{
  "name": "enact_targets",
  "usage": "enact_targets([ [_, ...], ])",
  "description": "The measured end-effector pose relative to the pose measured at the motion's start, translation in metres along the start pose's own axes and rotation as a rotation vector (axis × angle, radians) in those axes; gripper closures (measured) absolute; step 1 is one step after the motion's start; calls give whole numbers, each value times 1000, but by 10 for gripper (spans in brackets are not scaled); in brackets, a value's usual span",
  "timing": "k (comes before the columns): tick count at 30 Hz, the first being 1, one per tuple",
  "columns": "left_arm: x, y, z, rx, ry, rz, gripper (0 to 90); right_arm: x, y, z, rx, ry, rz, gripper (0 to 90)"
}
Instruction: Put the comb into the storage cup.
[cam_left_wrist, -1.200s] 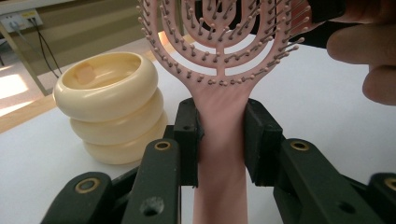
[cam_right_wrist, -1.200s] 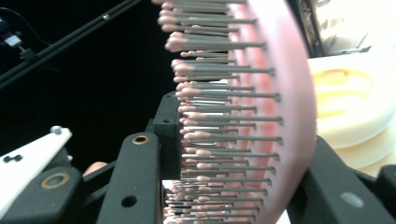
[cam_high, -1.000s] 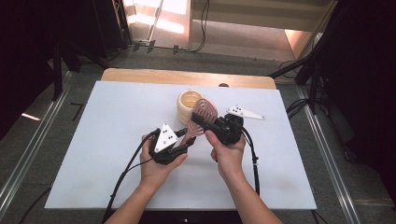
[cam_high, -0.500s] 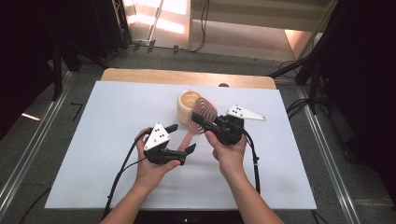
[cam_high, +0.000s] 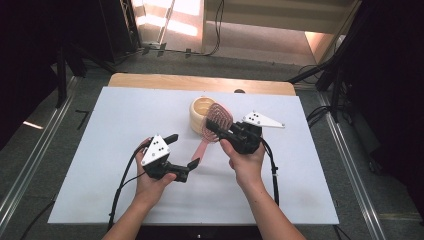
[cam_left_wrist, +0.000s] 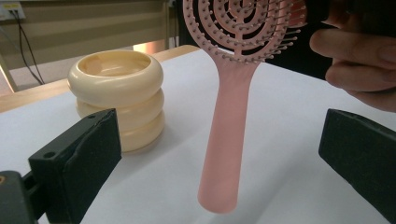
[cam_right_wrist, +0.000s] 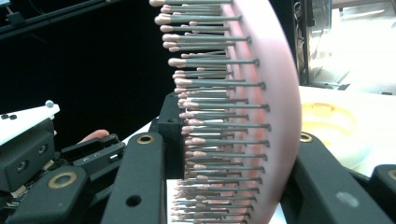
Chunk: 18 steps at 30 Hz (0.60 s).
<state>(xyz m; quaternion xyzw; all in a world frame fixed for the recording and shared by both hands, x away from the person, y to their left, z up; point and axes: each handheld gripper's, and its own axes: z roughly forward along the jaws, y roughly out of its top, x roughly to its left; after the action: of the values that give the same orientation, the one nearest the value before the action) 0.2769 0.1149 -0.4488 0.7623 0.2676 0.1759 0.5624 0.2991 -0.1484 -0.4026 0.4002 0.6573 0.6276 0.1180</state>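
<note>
A pink hairbrush (cam_high: 204, 142) hangs tilted over the white table, handle (cam_left_wrist: 224, 140) pointing down and toward me. My right gripper (cam_high: 214, 126) is shut on its bristled head (cam_right_wrist: 261, 116), one jaw on the bristle side and one on the back. My left gripper (cam_high: 184, 150) is open, and its jaws have just been opening. The handle's end sits in line with the gap between the wide-apart pads (cam_left_wrist: 88, 154), touching neither. A cream ribbed cup (cam_high: 200, 111) stands upright just behind the brush.
The white tabletop (cam_high: 100, 150) stretches out to the left and toward the front. Its wooden far edge (cam_high: 200, 82) lies behind the cup (cam_left_wrist: 116, 93). Cables trail from both grippers toward the front edge. Dark floor and metal rails surround the table.
My left gripper has let go of the brush handle, spread its jaws wide and drawn back to the left. The right gripper and the brush have stayed in place.
</note>
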Motion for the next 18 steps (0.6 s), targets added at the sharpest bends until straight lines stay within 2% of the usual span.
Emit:
enact_targets([
  [5, 6, -6, -10, -18, 9, -6, 0, 0, 2, -1, -6, -1, -19, 621],
  [9, 12, -9, -20, -40, 42, -10, 0, -1, 3, -2, -9, 0, -27, 621],
  [12, 19, -13, -28, -45, 59, -26, 0, -2, 3, -2, -14, -1, -28, 621],
  [18, 28, -18, -41, -45, 88, -25, 0, -2, 5, -2, -16, -4, -43, 621],
])
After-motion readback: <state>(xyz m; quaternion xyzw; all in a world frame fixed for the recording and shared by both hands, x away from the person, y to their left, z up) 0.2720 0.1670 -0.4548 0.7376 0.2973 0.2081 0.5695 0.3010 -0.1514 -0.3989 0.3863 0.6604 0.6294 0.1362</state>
